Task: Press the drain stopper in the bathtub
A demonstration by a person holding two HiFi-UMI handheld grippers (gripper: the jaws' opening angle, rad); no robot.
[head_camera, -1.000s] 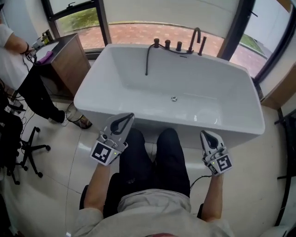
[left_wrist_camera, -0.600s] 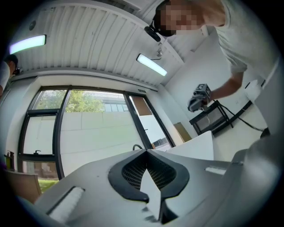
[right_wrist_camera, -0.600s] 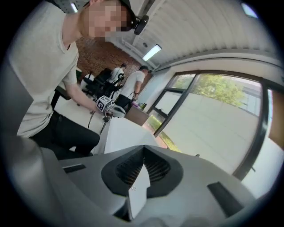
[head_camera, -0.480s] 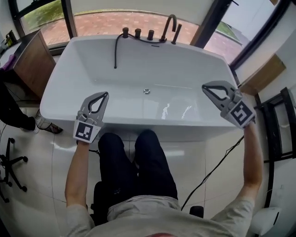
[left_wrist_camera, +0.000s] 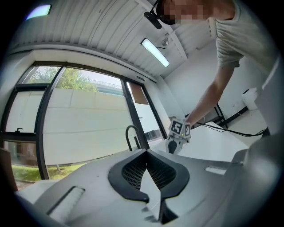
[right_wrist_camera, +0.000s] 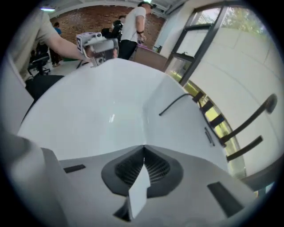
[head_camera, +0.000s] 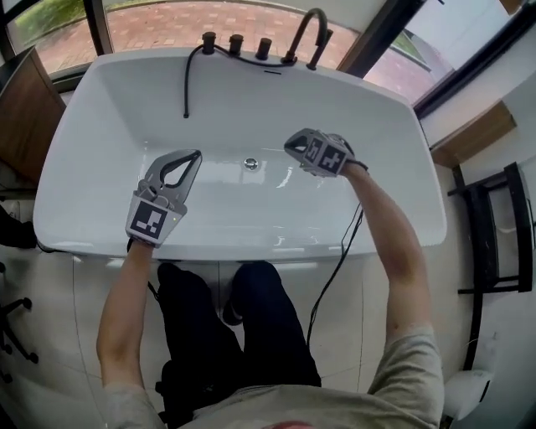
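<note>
One white bathtub [head_camera: 75, 209]. One drain stopper [head_camera: 250, 163] in its floor. Two grippers: left gripper [head_camera: 194, 156], right gripper [head_camera: 291, 145]. Far rim: three black knobs [head_camera: 236, 40], one arched spout [head_camera: 311, 21], one black hose [head_camera: 186, 84]. One bystander [right_wrist_camera: 133, 22] standing behind.

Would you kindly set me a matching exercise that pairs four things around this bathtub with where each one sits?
Things:
1. drain stopper
2. faucet
3. left gripper
4. right gripper

Places, as seen in the head view:
A. on the far rim of the bathtub
B. just right of the stopper
C. on the tub floor, near its middle
D. left of the stopper

Pairs: 1-C, 2-A, 3-D, 4-B
</note>
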